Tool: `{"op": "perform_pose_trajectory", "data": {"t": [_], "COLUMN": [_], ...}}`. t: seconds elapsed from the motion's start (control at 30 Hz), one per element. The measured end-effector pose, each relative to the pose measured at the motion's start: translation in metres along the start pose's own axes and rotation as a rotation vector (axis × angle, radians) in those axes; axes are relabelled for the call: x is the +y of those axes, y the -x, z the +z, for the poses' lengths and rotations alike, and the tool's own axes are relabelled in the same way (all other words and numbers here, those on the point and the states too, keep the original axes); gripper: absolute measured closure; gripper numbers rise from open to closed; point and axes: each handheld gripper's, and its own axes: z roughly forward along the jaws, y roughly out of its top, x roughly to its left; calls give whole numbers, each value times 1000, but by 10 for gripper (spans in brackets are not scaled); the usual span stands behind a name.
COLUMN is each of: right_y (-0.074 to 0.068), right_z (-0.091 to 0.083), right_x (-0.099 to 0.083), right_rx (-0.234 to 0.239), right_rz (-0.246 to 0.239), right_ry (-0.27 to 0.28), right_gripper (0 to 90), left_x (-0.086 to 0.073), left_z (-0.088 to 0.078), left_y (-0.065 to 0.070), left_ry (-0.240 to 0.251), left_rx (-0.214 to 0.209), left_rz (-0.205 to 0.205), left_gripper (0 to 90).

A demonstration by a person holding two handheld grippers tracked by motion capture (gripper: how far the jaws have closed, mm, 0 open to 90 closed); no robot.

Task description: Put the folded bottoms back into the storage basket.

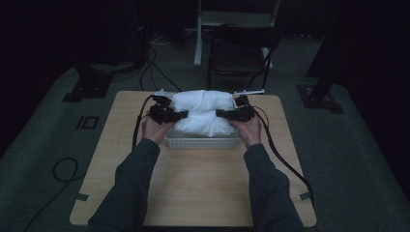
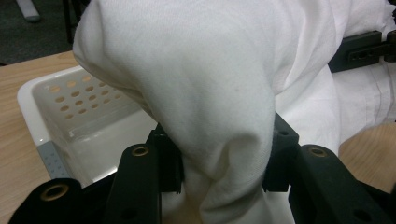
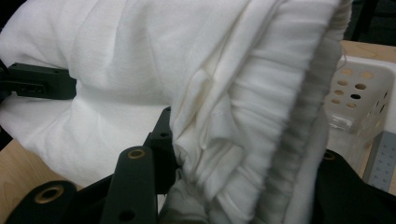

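Jaws of both grippers clamped on white cloth (image 1: pixel 200 112) over basket (image 1: pixel 202 142), light wooden table (image 1: pixel 193 183), dark room, grey carpet (image 1: pixel 348 145)

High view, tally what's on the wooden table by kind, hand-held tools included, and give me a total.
White folded cloth garment: 1
White perforated plastic basket: 1
Black two-jaw hand-held tools: 2, the left tool and the right tool, each shut on the garment
Total: 4
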Motion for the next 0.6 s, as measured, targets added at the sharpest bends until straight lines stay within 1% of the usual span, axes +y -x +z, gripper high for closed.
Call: {"op": "perform_pose_trajectory", "data": {"t": [0.07,0.2,0.5,0.57,0.6], "right_y": [2,5,11,12,15], "right_z": [4,8,19,21,26], "right_x": [0,-1,-3,-3,-3], "right_rx": [-5,-10,-9,-8,-21], "right_rz": [7,21,50,55,64], "right_ry": [-9,-19,-53,-60,-83], "right_gripper": [553,552,545,539,494], "left_x": [-1,-1,-4,-5,-6], "left_z": [4,6,15,18,20], "left_y": [-1,-2,-6,-8,-9], "left_ry": [-4,-14,-37,-44,-50], "left_rx": [8,15,33,38,53], "left_rz": [-8,-8,-24,-28,-27], "left_gripper": [585,585,583,566,532]}}
